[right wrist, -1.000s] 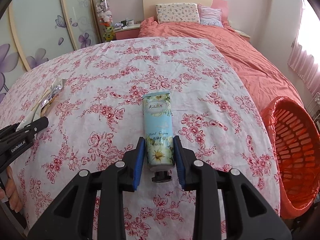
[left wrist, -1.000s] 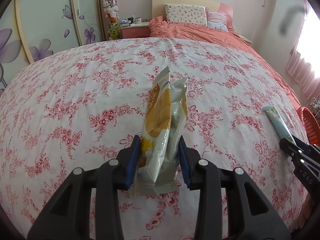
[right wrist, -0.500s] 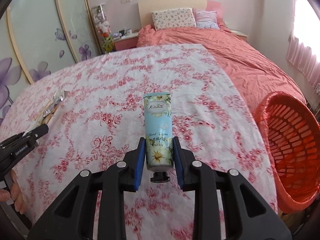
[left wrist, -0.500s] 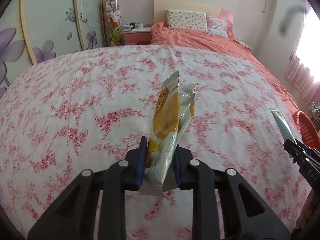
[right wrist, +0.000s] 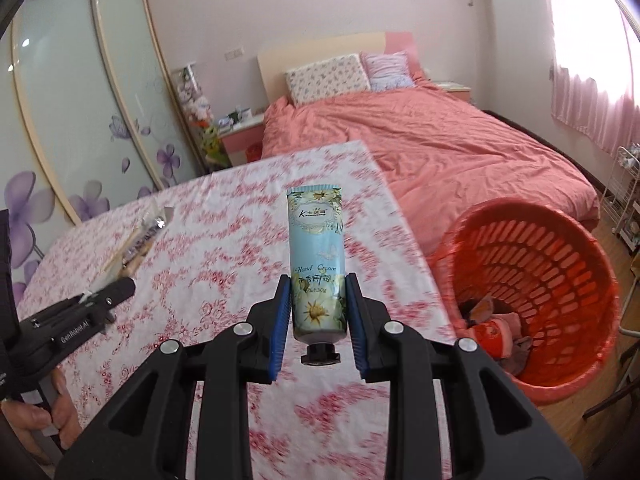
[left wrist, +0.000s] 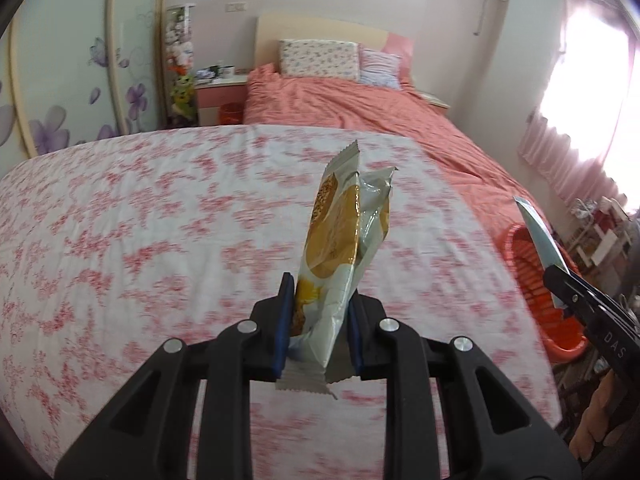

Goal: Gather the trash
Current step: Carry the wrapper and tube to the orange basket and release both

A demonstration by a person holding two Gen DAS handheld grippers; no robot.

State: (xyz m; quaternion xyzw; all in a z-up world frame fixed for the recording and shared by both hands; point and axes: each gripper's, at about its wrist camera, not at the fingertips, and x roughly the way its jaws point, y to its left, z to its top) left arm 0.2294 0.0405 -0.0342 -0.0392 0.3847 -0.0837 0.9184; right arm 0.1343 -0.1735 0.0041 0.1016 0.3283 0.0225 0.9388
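A floral tablecloth (right wrist: 224, 264) covers the near table, with a pink bed (right wrist: 420, 140) far behind it. On the floor right of the table stands an orange basket (right wrist: 592, 272), some crumpled trash lying in its bottom. The left gripper (left wrist: 320, 328) is raised above the cloth with its fingers clamped on the lower end of a snack wrapper (left wrist: 340, 248), which stands nearly upright, tilting slightly right. The right gripper (right wrist: 318, 316) has its fingers pressed on the cap end of a blue hand cream tube (right wrist: 317, 248), held upright above the cloth's right side, left of the basket. The tube's black cap (right wrist: 321, 354) points toward the camera.
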